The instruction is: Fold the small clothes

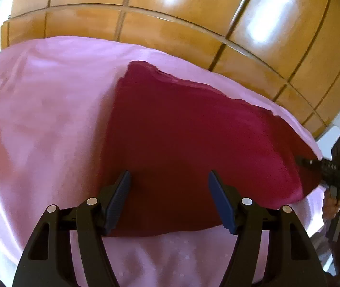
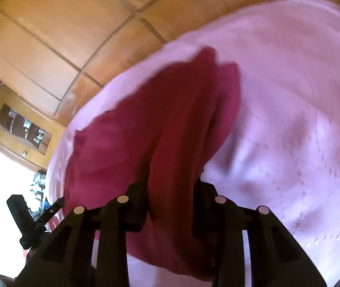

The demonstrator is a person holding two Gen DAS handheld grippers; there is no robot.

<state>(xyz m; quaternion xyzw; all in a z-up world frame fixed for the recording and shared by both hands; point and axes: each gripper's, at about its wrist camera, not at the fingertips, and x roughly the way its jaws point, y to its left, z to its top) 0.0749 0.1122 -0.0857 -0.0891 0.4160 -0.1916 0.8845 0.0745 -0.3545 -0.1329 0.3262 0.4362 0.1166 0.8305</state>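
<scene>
A dark red garment (image 1: 181,129) lies partly folded on a pink bedsheet (image 1: 45,100). My left gripper (image 1: 170,174) hovers over the garment's near edge, its jaws open and the cloth lying flat below them. In the left wrist view my right gripper (image 1: 301,160) comes in from the right edge and bites the garment's right corner. The right wrist view is blurred; there my right gripper (image 2: 172,183) is shut on a raised fold of the red garment (image 2: 146,119), which bunches up between the pads. The left gripper (image 2: 57,202) shows at the lower left of that view.
A wooden wardrobe (image 1: 170,19) with panelled doors stands behind the bed. A wooden cabinet (image 2: 24,129) with small items in a niche sits at the left of the right wrist view. A person's hand (image 1: 335,205) holds the right gripper's handle.
</scene>
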